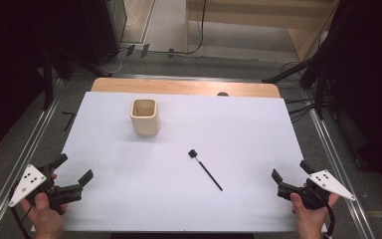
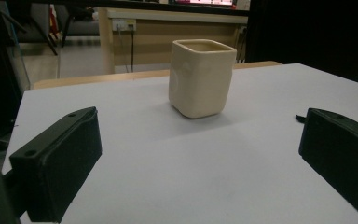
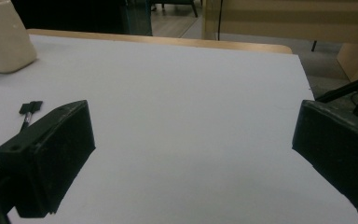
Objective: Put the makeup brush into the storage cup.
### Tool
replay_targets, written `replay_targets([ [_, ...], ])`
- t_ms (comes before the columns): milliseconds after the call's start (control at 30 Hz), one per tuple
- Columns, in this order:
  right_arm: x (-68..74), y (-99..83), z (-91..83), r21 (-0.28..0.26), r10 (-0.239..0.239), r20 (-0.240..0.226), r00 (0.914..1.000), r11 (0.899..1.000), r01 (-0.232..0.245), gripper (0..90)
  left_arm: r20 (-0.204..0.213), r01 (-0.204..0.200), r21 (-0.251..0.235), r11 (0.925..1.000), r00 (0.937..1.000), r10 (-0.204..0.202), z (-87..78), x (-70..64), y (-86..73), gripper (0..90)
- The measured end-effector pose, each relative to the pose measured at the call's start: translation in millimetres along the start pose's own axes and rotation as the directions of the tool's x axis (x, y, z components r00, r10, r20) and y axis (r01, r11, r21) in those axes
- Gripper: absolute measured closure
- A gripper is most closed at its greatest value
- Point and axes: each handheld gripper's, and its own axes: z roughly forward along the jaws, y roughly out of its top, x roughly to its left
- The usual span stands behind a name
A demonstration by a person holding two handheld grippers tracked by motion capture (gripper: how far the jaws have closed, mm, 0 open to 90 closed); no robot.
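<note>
cup: cream square cup (image 1: pixel 143 117) sits upright toward the far left of the white table (image 1: pixel 238 129)
brush: thin black stick (image 1: pixel 205 170) lying mid-table, well apart from the cup
left gripper (image 1: pixel 74 168): jaws wide apart, empty, near-left corner
right gripper (image 1: pixel 291 175): same deal, spread and empty, near-right corner

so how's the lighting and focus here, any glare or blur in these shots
High view: even light, no glare, cream cup and black brush sharp. Left gripper view: cup crisp with a soft shadow; near jaws slightly soft. Right gripper view: dimmer, sheet greyish, jaws dark with little detail.
</note>
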Motion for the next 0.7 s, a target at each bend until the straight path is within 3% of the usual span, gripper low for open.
replay_targets([
  [167, 3.4, 4.0, 4.1, 0.02, -0.01, -0.019, 0.9998, 1.0, 0.01, 0.1, -0.008, 0.0, 0.011, 0.9999, 1.0, 0.001, 1.8, -0.3, -0.4, 0.0],
  [300, 16.3, 12.5, 8.8, 0.049, -0.06, -0.034, 0.9976, 0.997, 0.062, 2.9, -0.007, -0.009, 0.018, 0.9998, 0.9999, 0.009, 3.1, -1.7, 0.1, 0.0],
  [700, 46.2, 39.2, 34.2, 0.105, -0.093, -0.08, 0.9925, 0.989, 0.101, 13.4, 0.012, -0.03, 0.037, 0.9988, 0.9995, 0.03, 8.2, -7.1, -0.4, 0.0],
])
